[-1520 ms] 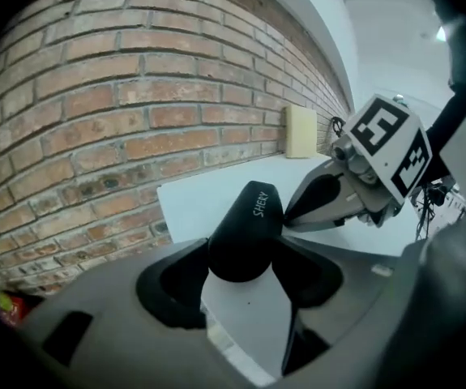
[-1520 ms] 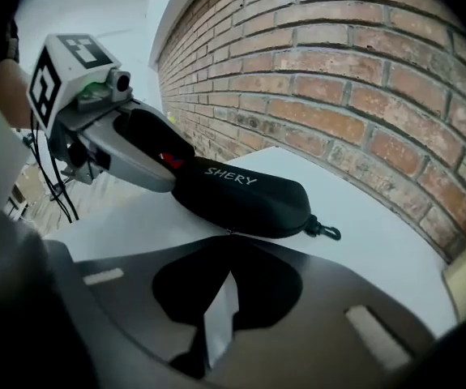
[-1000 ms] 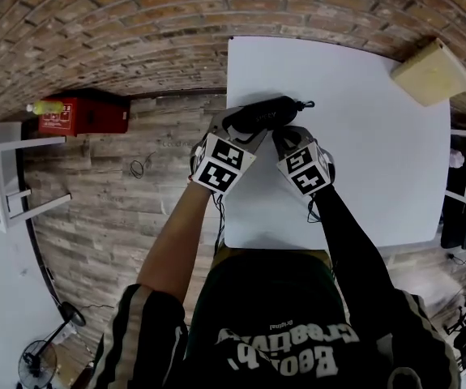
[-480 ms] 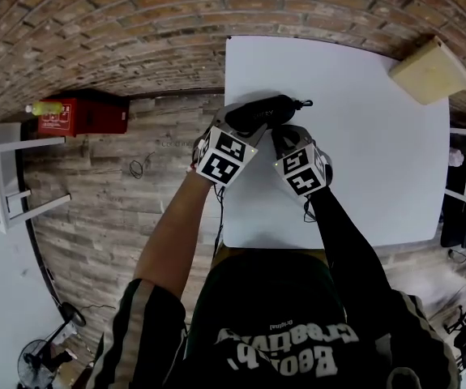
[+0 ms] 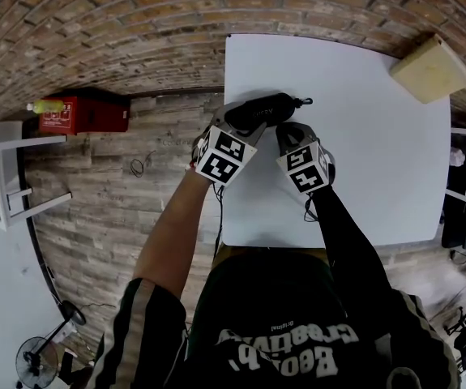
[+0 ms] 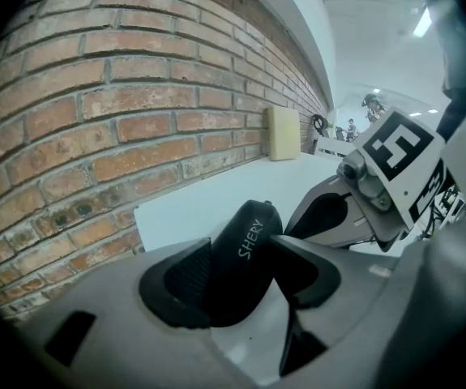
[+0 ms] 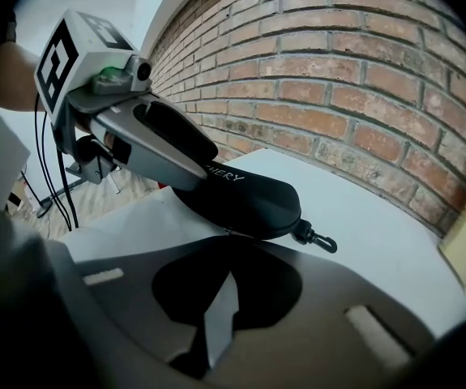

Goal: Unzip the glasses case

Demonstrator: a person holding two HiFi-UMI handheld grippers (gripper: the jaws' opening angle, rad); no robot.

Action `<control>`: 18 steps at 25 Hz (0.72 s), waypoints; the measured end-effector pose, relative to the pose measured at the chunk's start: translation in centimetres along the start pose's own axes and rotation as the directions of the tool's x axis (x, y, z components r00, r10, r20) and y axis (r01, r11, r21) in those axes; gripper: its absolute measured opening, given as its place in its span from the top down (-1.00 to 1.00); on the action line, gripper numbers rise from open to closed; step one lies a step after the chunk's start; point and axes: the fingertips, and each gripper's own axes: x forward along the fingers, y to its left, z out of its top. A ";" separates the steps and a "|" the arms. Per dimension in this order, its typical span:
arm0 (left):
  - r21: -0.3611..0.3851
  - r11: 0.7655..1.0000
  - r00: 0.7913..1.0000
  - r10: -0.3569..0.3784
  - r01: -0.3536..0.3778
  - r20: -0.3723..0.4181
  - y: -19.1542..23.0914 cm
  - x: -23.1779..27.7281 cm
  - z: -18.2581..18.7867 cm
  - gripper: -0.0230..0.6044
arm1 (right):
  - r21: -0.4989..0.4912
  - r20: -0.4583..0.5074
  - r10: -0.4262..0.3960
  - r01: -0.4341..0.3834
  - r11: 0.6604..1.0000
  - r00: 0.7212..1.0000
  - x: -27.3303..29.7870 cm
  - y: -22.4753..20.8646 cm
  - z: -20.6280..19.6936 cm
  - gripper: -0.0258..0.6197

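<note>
The white table [image 5: 370, 177] has lots of bare room on the right and at the front. The glasses case [image 5: 262, 110] lies near the back left, close to the table's left edge, by the brick wall [image 5: 135, 23]. A yellow block [image 5: 431, 71] sits far off in the right corner. Both arms reach forward and slant down. The left gripper [image 6: 241, 278] has just been squeezing in and grasps the case's left end. The right gripper [image 7: 228, 258] is pinched tight, with its tip right at the case's near side.
</note>
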 end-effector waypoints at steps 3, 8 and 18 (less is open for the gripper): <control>0.001 1.000 1.000 0.001 -0.001 0.001 0.0 -0.1 0.0 0.20 | -0.003 -0.001 -0.005 0.005 1.000 1.000 -0.2 -0.3 -0.1 0.88; 0.003 1.000 1.000 -0.001 0.001 0.014 0.0 0.1 0.1 0.20 | -0.012 -0.001 -0.014 0.014 1.000 1.000 -0.3 -0.6 -0.1 0.88; 0.005 1.000 1.000 -0.002 0.002 0.006 0.0 -0.1 0.1 0.20 | -0.008 -0.014 -0.035 0.035 0.999 0.999 -0.5 -2.2 -0.6 0.88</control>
